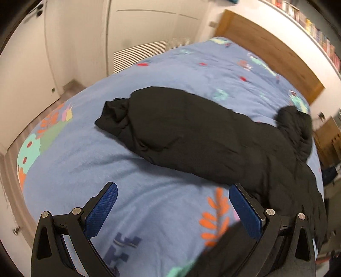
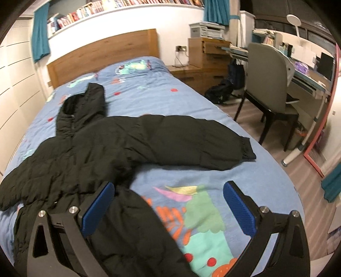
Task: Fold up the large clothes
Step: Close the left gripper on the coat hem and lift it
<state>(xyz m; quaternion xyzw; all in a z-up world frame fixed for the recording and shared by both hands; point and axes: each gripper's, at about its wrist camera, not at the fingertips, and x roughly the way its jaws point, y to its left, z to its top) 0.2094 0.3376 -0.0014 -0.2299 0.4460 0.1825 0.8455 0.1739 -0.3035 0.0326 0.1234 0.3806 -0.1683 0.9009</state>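
Both grippers, left gripper [image 1: 172,204] and right gripper [image 2: 169,202], hang spread apart, empty. Bed [image 2: 191,102] carries black puffer jacket [image 2: 89,149], spread flat, sleeves out. Looks like fold start; next likely grab right sleeve [image 2: 202,142] cuff, swing inward.

A blue fleece bedspread with colourful cartoon prints [image 2: 191,102] lies under and ahead of both tongs. Beyond it, far ahead, stands an oak wooden headboard [image 2: 102,53], with a white wall shelf of books [image 2: 89,12] above. Right of the right tongs are a grey padded chair [image 2: 268,85] and a cluttered desk [image 2: 309,78]. Left of the left tongs stand white louvred wardrobe doors [image 1: 138,42].
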